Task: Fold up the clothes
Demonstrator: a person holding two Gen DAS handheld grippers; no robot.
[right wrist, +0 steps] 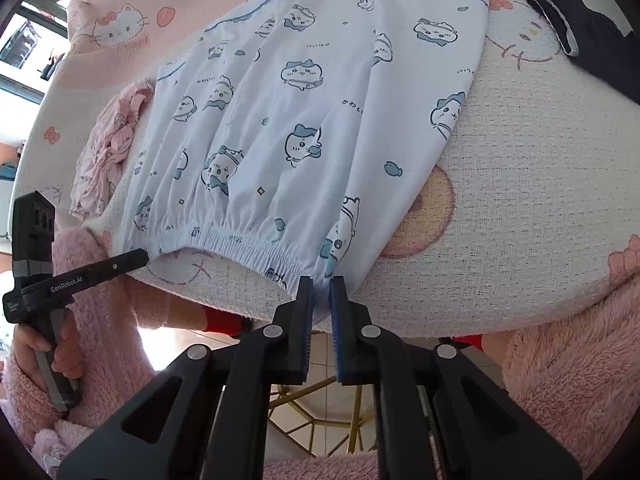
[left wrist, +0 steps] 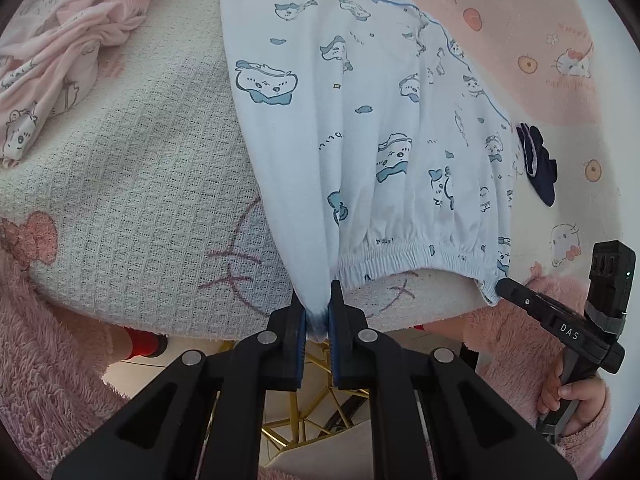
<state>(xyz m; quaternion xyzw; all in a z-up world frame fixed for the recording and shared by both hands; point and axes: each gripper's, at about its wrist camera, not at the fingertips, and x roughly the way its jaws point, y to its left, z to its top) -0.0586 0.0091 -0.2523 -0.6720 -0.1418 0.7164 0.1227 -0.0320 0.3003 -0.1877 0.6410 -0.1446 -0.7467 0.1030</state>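
I hold the blue shorts [left wrist: 360, 140] flat on the bench [left wrist: 140, 184], left gripper [left wrist: 318, 312] and right gripper [right wrist: 321, 292] jaws pinching waistband corners; folding not yet begun.

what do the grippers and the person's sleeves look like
Both grippers are matte black linkage frames with silver pivot pins and blue ribbed pads: left gripper, right gripper. Each has a black handle with a boxy module on top, lettered "DAS" on one side and "GenRobot.AI" on the other. Fluffy pink sleeves.
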